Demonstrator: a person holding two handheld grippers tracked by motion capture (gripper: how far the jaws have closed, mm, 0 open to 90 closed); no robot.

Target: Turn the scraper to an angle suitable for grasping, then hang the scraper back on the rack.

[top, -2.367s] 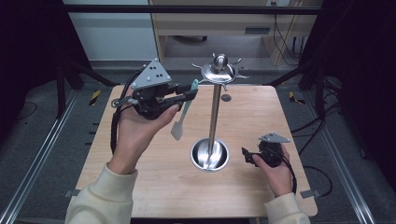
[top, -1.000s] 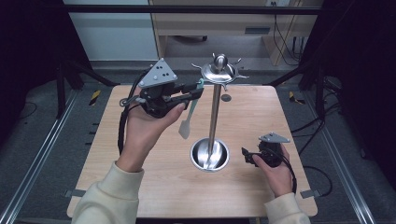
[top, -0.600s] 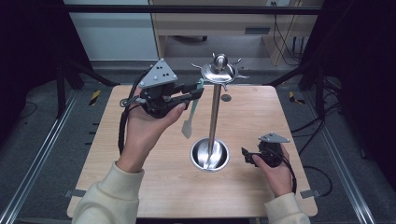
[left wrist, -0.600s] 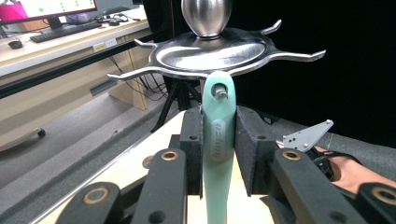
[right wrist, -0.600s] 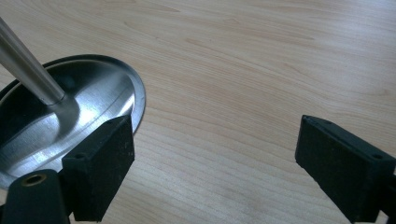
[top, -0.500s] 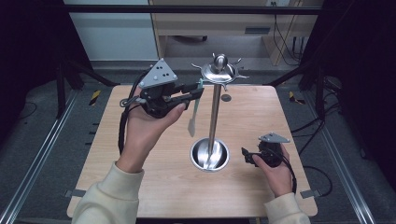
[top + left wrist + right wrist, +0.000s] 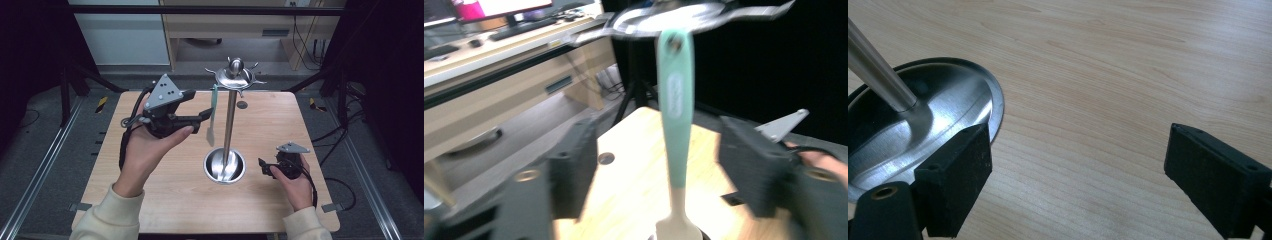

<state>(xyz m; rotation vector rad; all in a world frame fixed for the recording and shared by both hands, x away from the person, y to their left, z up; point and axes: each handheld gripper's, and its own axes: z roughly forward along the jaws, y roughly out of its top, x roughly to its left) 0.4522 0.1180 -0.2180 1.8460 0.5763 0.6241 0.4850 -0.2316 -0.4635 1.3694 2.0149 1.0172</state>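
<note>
A spatula with a mint-green handle and a pale blade hangs straight down from a hook of the steel utensil stand. My left gripper is raised just left of it and open. In the left gripper view the handle stands between the two wide-apart jaws, touching neither, under the blurred hook ring. My right gripper rests low on the table to the right of the stand's round base. It is open with nothing between its fingers, and the base lies just beyond its left jaw.
The wooden table has a small round hole behind the stand. A wooden desk and a metal frame rail lie beyond the table's edges. Cables trail from both grippers.
The left gripper carried the tilted spatula up to the stand's hooks, then opened and drew back a little leftward and downward. The spatula now hangs upright on its own. The right gripper stayed put.
</note>
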